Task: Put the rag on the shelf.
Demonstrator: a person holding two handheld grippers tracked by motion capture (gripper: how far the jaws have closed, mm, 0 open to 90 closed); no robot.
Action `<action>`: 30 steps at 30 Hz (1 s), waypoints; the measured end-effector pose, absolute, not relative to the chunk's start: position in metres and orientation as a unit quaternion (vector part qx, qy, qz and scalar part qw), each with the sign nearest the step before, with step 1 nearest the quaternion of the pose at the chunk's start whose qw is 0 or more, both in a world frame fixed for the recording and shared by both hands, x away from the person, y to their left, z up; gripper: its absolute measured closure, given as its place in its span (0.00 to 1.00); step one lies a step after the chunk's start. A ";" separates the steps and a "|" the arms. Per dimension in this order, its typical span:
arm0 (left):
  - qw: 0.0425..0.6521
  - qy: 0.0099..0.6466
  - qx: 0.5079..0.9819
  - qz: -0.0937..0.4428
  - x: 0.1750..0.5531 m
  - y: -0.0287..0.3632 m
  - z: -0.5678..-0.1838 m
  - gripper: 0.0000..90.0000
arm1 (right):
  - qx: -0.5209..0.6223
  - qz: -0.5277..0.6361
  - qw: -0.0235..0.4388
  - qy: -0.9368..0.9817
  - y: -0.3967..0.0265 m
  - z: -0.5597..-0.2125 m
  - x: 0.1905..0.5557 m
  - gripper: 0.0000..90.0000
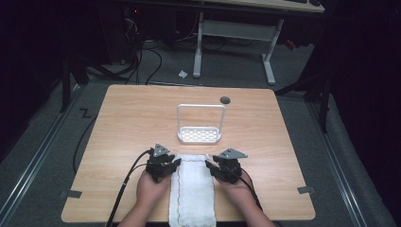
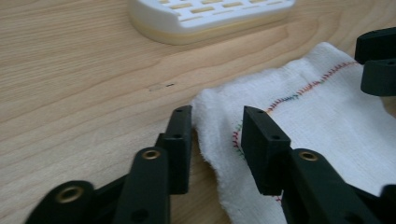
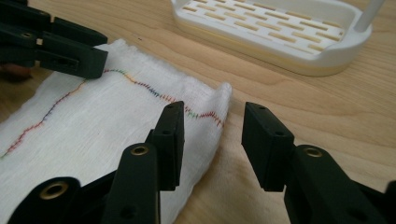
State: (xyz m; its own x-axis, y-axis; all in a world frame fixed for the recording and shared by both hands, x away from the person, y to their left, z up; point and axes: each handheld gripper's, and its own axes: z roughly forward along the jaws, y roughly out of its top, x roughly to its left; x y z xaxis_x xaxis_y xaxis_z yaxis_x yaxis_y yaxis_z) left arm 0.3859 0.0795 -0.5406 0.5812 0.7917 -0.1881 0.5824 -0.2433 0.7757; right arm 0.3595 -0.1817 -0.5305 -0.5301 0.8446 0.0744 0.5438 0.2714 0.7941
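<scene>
A: Where does the white cloth (image 1: pixel 192 189) sit?

B: At 6 o'clock on the desk (image 1: pixel 127 118), a long folded strip running toward 12 and hanging past the near edge. Coloured stitching runs along it.

A: And the two tools?

B: Left hand-held gripper (image 1: pixel 174 163) at the strip's far left corner, right hand-held gripper (image 1: pixel 211 164) at the far right corner, roughly 11 and 1 o'clock of the cloth. Each jaw pair stands apart, nothing clamped. In the left gripper view the cloth's edge (image 2: pixel 210 140) lies in the gap between the jaws; in the right gripper view one jaw rides over the cloth (image 3: pixel 112 116) and the other over bare wood, so the edge is straddled.

A: Why that arrangement?

B: My reading: matched corners let both tools pinch together and lift or fold the far end evenly. Straddling the edge means a closing squeeze should catch the fabric.

A: Anything around?

B: A white slotted rack (image 1: pixel 199 135) with a tall loop handle, just past the cloth at 12 o'clock, apart from it. A dark round hole (image 1: pixel 225 100) farther back, toward 1 o'clock.

A: Obstructions?

B: Nothing between jaws and corners. The rack is near; a forward sweep with the cloth could brush it. Thin fabric lying flat may slip the lower jaw.
</scene>
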 end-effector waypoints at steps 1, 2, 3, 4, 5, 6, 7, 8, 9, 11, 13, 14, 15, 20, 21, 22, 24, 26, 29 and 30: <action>0.430 0.445 0.777 0.119 0.386 0.080 -0.541 0.76 | 0.449 0.407 0.186 0.774 -0.180 -0.531 0.363 0.63; 0.430 0.450 0.773 0.118 0.387 0.081 -0.541 0.79 | 0.451 0.408 0.184 0.772 -0.178 -0.532 0.366 0.63; 0.431 0.455 0.771 0.114 0.388 0.082 -0.541 0.82 | 0.456 0.405 0.183 0.771 -0.176 -0.533 0.369 0.63; 0.432 0.458 0.769 0.113 0.388 0.083 -0.541 0.84 | 0.458 0.398 0.183 0.773 -0.175 -0.534 0.371 0.63; 0.432 0.458 0.769 0.110 0.388 0.083 -0.541 0.85 | 0.461 0.391 0.184 0.775 -0.173 -0.536 0.373 0.63; 0.432 0.456 0.770 0.110 0.388 0.082 -0.541 0.87 | 0.464 0.386 0.181 0.777 -0.172 -0.537 0.375 0.64; 0.432 0.455 0.771 0.109 0.388 0.082 -0.541 0.88 | 0.465 0.384 0.176 0.778 -0.171 -0.538 0.376 0.65; 0.432 0.454 0.772 0.109 0.388 0.082 -0.541 0.89 | 0.468 0.386 0.172 0.776 -0.171 -0.538 0.377 0.66; 0.432 0.453 0.772 0.107 0.388 0.082 -0.542 0.90 | 0.467 0.386 0.170 0.777 -0.170 -0.538 0.377 0.67; 0.432 0.455 0.772 0.105 0.388 0.081 -0.541 0.91 | 0.461 0.385 0.171 0.781 -0.167 -0.538 0.378 0.73; 0.429 0.454 0.773 0.111 0.387 0.080 -0.541 0.92 | 0.457 0.384 0.171 0.784 -0.163 -0.538 0.377 0.82; 0.429 0.454 0.773 0.113 0.386 0.079 -0.541 0.93 | 0.454 0.385 0.172 0.785 -0.162 -0.538 0.377 0.85; 0.429 0.452 0.774 0.112 0.386 0.079 -0.541 0.93 | 0.455 0.384 0.173 0.785 -0.161 -0.538 0.376 0.87; 0.433 0.452 0.774 0.097 0.387 0.081 -0.541 0.95 | 0.436 0.386 0.193 0.790 -0.159 -0.538 0.372 0.95; 0.433 0.452 0.774 0.097 0.387 0.081 -0.541 0.95 | 0.436 0.390 0.196 0.787 -0.159 -0.537 0.371 0.95; 0.434 0.451 0.774 0.098 0.387 0.081 -0.541 0.95 | 0.437 0.395 0.196 0.784 -0.160 -0.537 0.370 0.95; 0.446 0.449 0.768 0.104 0.385 0.082 -0.539 0.95 | 0.431 0.402 0.202 0.782 -0.161 -0.535 0.369 0.95; 0.455 0.451 0.760 0.109 0.383 0.082 -0.538 0.95 | 0.427 0.409 0.209 0.779 -0.161 -0.533 0.367 0.95; 0.467 0.452 0.752 0.110 0.382 0.081 -0.536 0.95 | 0.420 0.418 0.225 0.774 -0.161 -0.528 0.362 0.95; 0.472 0.449 0.750 0.115 0.382 0.080 -0.534 0.95 | 0.417 0.420 0.227 0.774 -0.161 -0.527 0.362 0.95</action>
State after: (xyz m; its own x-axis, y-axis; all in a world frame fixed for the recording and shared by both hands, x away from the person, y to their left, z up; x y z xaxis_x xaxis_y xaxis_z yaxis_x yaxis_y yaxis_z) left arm 0.3815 0.0803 -0.5344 0.5697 0.7821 -0.2524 0.5652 -0.1499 0.8112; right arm 0.3616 -0.1609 -0.5268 -0.5491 0.8358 -0.0012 0.4549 0.3000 0.8385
